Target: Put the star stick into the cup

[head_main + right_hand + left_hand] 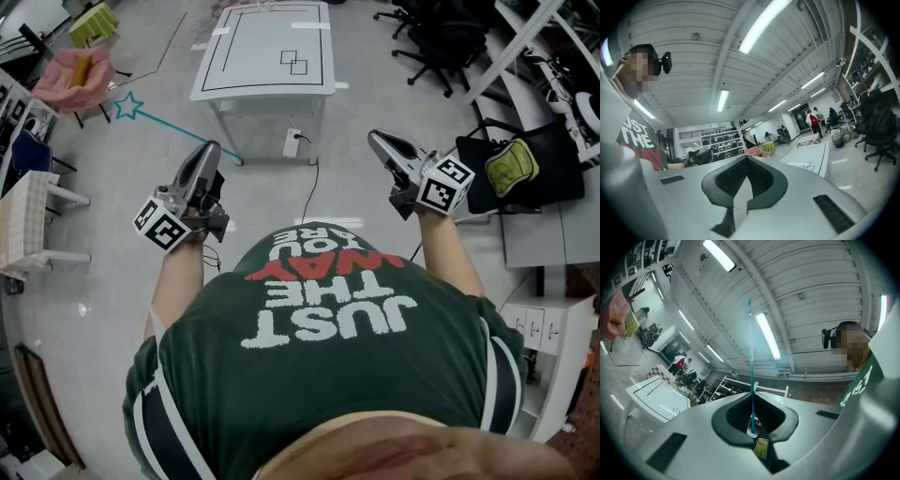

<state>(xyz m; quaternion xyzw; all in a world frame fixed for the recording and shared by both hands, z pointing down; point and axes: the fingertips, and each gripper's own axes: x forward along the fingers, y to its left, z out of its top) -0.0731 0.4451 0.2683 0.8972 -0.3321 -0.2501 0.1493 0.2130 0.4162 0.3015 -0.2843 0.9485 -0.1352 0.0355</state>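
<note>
The star stick (pixel 178 131) is a thin teal rod with a star outline at its far end (pixel 127 106). My left gripper (pixel 212 148) is shut on the rod near its plain end and holds it over the floor, pointing up and to the left. In the left gripper view the star stick (pixel 750 357) rises straight out from between the shut jaws of the left gripper (pixel 752 427). My right gripper (pixel 373 138) is shut with nothing in it; in its own view the right gripper (pixel 746 158) has its pads together. No cup shows in any view.
A white table (pixel 211 89) with black lines marked on it stands ahead. A pink chair (pixel 75 80) is at the left and black office chairs (pixel 441 42) at the upper right. A black bag (pixel 511 164) and white cabinet (pixel 553 337) stand at the right.
</note>
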